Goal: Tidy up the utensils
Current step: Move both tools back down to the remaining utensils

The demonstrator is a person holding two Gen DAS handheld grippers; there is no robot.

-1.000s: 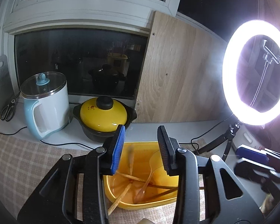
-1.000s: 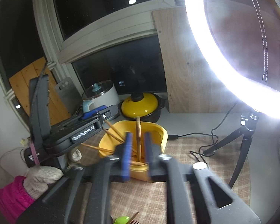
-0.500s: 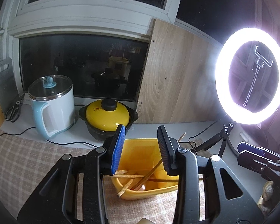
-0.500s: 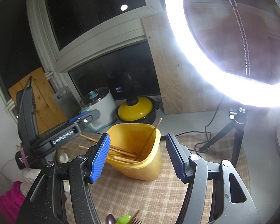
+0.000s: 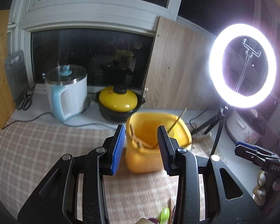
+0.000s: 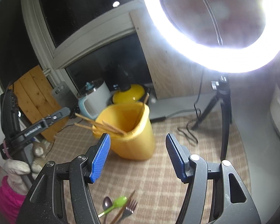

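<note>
Your left gripper [image 5: 141, 146] is part-open and empty, framing the bin [image 5: 156, 140] on the cloth [image 5: 37, 149]. Your right gripper [image 6: 138, 157], wider and empty, has just been opening. Only the right view shows chopsticks [image 6: 100, 125] overhanging the rim and the fork [image 6: 129, 208] below.

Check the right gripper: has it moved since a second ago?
Yes. The right gripper has backed away from the yellow bin, which its tips overlapped before; its jaws have just been opening, with nothing between them.
</note>
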